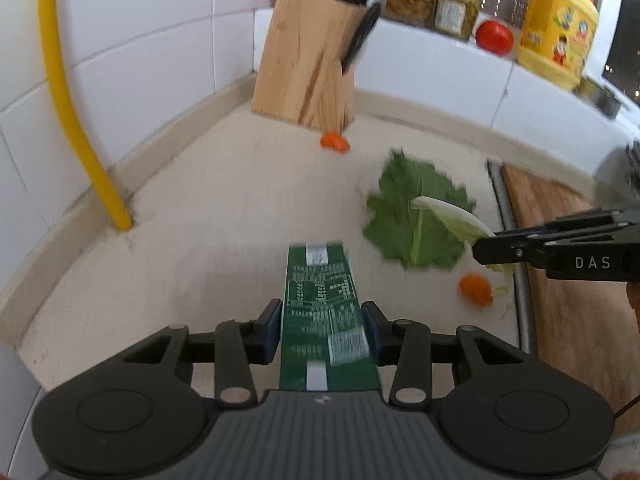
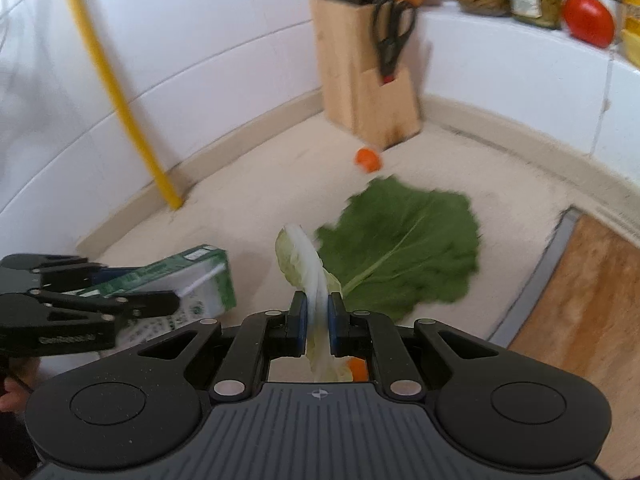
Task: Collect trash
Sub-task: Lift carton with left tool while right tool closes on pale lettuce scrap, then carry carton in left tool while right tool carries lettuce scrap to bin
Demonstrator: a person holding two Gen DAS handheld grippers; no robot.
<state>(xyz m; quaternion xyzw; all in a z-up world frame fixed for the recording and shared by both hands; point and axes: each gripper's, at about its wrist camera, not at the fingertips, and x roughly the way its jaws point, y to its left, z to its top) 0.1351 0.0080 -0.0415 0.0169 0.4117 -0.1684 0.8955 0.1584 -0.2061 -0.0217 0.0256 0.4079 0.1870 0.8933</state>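
We have two pieces of trash in hand. Our left hand-held gripper [image 1: 324, 330] is clamped on the green-and-white printed cardboard carton [image 1: 320, 304], blue pads pressing its two long sides, the carton sticking out forward above the pale speckled stone table [image 1: 208, 216]. Our right hand-held gripper [image 2: 318, 326] stands narrow, pinched on the pale white-and-yellow cabbage stalk [image 2: 308, 268], which curls up between the pads and hangs clear of the table.

Still to collect, as far as we can see: the broad dark green leaf [image 2: 404, 248] lying flat on the table, an orange carrot chunk [image 2: 368, 159] just beside the foot of the light wooden knife block [image 2: 360, 72], and a second orange carrot piece [image 1: 475, 289] near the metal rim beside the wooden board [image 1: 568, 264].

No bin or bag shows in either view, so we judge the job under way: two items lifted, none deposited, three left.
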